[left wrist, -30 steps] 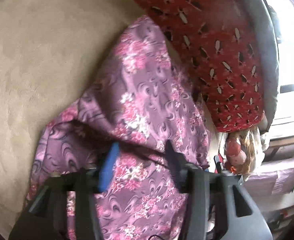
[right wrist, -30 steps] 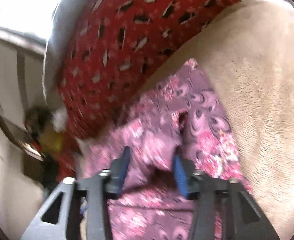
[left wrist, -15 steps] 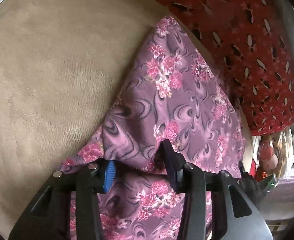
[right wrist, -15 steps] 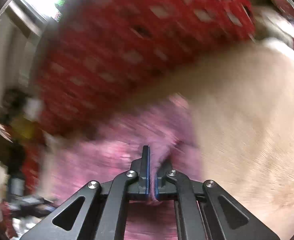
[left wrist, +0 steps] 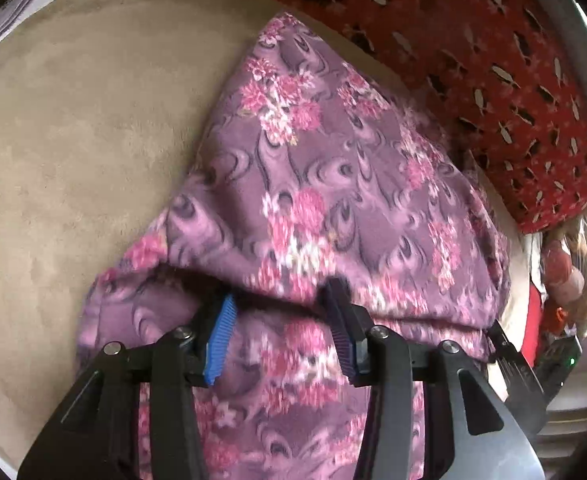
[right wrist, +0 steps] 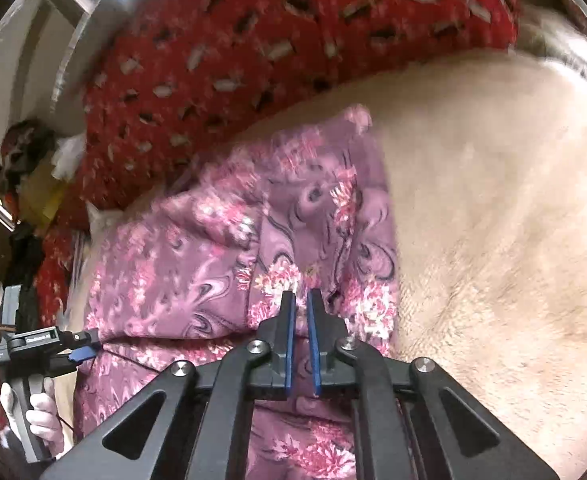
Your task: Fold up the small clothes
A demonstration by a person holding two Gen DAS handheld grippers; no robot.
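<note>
We find the purple floral garment [left wrist: 333, 184] lying on a beige plush blanket [left wrist: 77, 128], and we take this garment as our landmark throughout. Its surface carries pink flower clusters on a swirled purple ground, and one layer is turned over another, leaving a folded edge running across the garment's near end. The left gripper [left wrist: 281, 320] stands at that folded edge with its blue-padded fingers [left wrist: 219, 332] set apart on either side of a span of cloth; the fold's edge lies across the tips, and we cannot tell whether the pads press on it. The right gripper [right wrist: 301, 308] sits over the garment's near edge on the side bordering the bare blanket, its jaws nearly together with only a narrow slit between the blue pads [right wrist: 289, 336], through which purple cloth shows; we judge it clenched on a thin pinch of the garment. In the right wrist view the left gripper [right wrist: 83, 350] appears at the garment's opposite side, its handle held by a gloved hand [right wrist: 39, 412]. Beyond the garment's far end lies a red patterned fabric [left wrist: 493, 60] marked with dark and pale dashes, touching or just beside the garment's far corner. A cluttered area [left wrist: 565, 280] stands past the garment on the left gripper's side, too blurred for us to identify its contents. Part of the right wrist view is smeared.
</note>
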